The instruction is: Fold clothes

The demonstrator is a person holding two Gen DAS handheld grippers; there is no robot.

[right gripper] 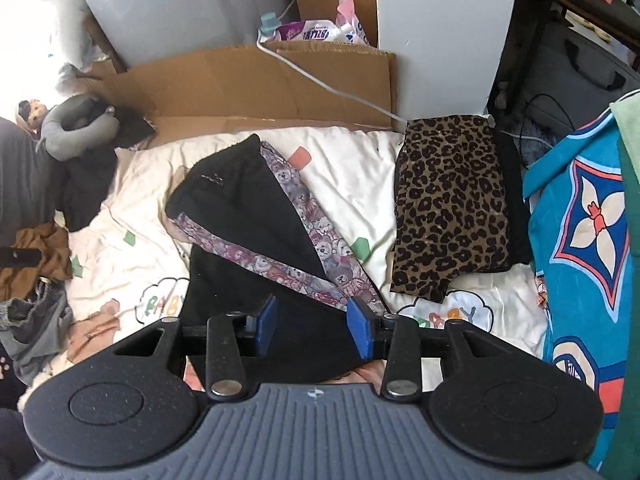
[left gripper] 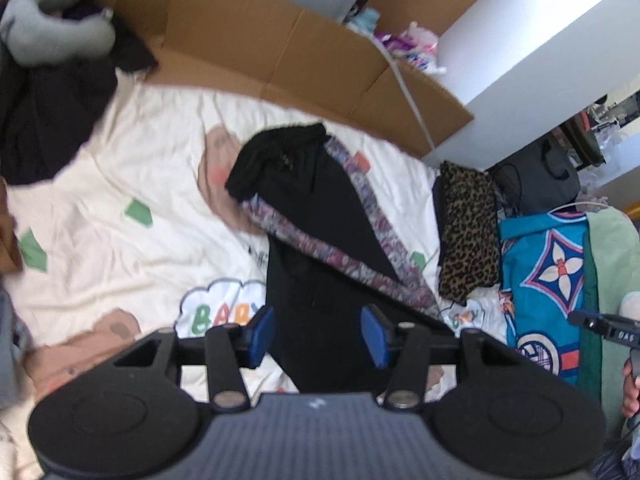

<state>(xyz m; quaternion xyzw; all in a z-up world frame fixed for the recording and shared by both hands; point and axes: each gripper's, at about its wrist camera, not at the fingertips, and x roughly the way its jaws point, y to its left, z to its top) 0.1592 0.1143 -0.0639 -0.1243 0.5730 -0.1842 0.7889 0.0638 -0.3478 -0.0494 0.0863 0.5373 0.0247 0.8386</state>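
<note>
A lived-in home bedroom: a bed [right gripper: 352, 176] with a cartoon "BABY" sheet, scattered clothes [right gripper: 448, 204], a grey neck pillow [right gripper: 76, 128], flattened cardboard [right gripper: 256, 84] against the wall, a dark bag [right gripper: 576, 76]

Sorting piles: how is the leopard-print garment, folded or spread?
Folded: the leopard-print garment lies as a compact rectangle on the bed sheet.

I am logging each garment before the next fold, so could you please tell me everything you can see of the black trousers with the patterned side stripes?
The black trousers lie on the cream printed bedspread, folded over themselves lengthwise, waistband at the far end. The fabric looks soft and matte. A purple-grey teddy-bear print stripe runs down each side seam; the two stripes converge towards the near end. The leopard-print garment lies apart on the right. Neither gripper touches them.
</note>
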